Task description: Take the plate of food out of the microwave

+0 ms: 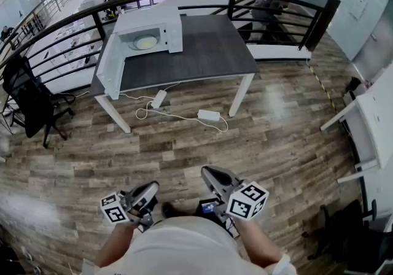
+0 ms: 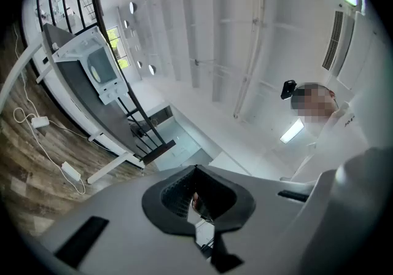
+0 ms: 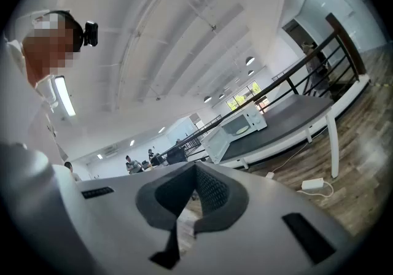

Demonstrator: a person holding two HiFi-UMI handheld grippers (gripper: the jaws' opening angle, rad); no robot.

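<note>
Left gripper (image 1: 146, 193) and right gripper (image 1: 215, 178), fingers closed on nothing, hung well apart from the open microwave (image 1: 161, 22) holding the plate of food (image 1: 145, 42), which a tilted pull could have spilled.

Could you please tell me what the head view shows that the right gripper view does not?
Only the head view shows both grippers together, the left gripper and the right gripper, each bearing a marker cube, and a black office chair. Only the right gripper view shows close up its dark ribbed fingers closed together with nothing between them, and a long ceiling light. Both show the white microwave, door open, on the dark-topped table with white legs.
</note>
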